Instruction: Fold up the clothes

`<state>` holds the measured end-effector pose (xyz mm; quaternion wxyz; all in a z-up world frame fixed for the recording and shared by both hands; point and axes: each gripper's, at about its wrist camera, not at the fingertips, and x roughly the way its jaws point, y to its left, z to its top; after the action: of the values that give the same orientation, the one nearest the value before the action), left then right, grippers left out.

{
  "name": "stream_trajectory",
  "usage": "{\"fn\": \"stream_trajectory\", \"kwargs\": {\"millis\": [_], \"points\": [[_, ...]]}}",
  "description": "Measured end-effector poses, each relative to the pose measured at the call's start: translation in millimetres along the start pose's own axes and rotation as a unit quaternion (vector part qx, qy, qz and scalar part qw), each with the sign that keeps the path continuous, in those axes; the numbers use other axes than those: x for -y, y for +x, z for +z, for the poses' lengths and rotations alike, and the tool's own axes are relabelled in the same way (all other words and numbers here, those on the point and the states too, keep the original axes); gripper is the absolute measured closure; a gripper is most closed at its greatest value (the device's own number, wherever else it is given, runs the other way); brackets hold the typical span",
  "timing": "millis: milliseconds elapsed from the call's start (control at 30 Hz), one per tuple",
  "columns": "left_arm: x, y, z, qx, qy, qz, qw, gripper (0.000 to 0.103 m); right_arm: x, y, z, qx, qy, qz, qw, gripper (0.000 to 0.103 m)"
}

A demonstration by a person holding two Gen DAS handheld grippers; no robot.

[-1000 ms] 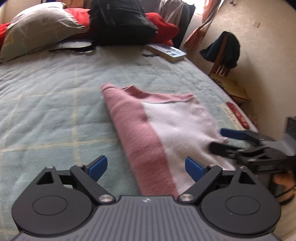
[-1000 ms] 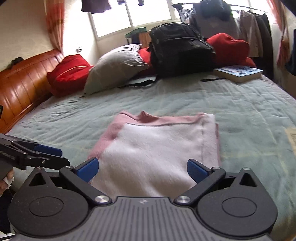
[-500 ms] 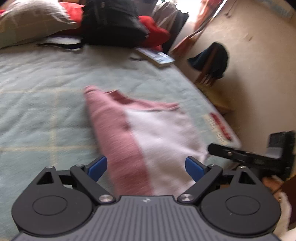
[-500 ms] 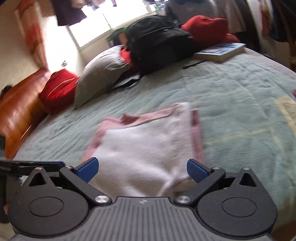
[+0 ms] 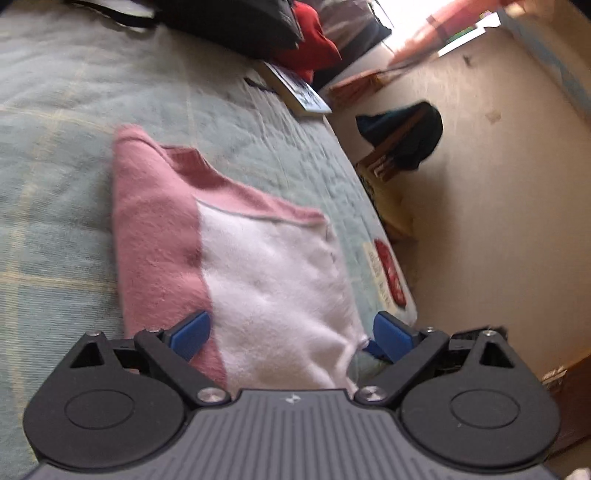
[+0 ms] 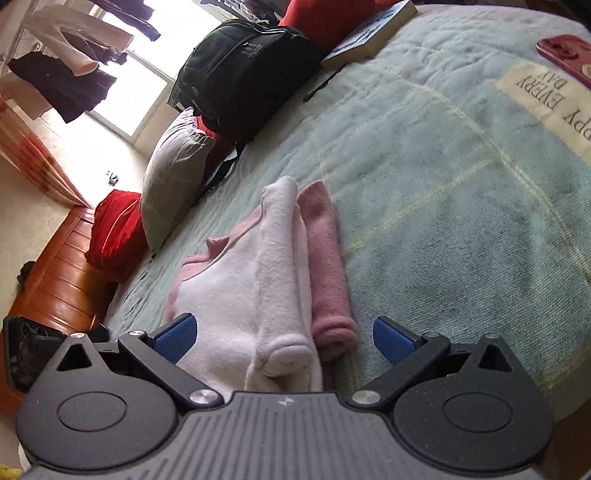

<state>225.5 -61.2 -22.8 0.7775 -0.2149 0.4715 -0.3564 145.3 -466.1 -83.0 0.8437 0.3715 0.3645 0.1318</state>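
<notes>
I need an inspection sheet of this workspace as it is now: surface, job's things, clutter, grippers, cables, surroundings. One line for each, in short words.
Surface: bed with a pale green blanket, yellowish grid lines, a printed text patch at the far right.
Job's things: pink and white garment lying folded on the blanket; in the right wrist view its right edge is rolled up.
Clutter: black backpack, book, grey pillow, red cushion, red phone.
Grippers: left gripper open over the garment's near edge; right gripper open, its fingers either side of the rolled edge.
Cables: nothing seen.
Surroundings: wooden headboard, clothes hanging by the window, chair with dark cloth.
</notes>
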Motion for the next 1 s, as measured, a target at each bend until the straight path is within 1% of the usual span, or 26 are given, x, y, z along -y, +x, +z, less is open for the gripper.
{"fn": "stream_trajectory", "kwargs": {"millis": [167,367,533,733,900,1000], "points": [[-14,9,8,-0.013,-0.041,-0.011,0.9990,0.008,9,9,17,-0.017,0.021,0.043,0.999,0.000],[-36,28,11,-0.045,-0.078,-0.032,0.9954,0.008,20,37,37,-0.074,0.045,0.044,0.995,0.000],[-54,44,14,-0.072,-0.109,-0.049,0.9903,0.008,22,52,45,-0.105,0.053,0.064,0.991,0.000],[-75,63,17,-0.104,-0.146,-0.069,0.9815,0.008,24,68,56,-0.132,0.061,0.088,0.985,0.000],[-77,81,30,-0.113,-0.149,-0.082,0.9790,0.008,25,82,67,-0.149,0.066,0.104,0.981,0.000],[-80,86,35,-0.110,-0.152,-0.087,0.9784,0.008,25,89,74,-0.154,0.069,0.109,0.980,0.000]]}}
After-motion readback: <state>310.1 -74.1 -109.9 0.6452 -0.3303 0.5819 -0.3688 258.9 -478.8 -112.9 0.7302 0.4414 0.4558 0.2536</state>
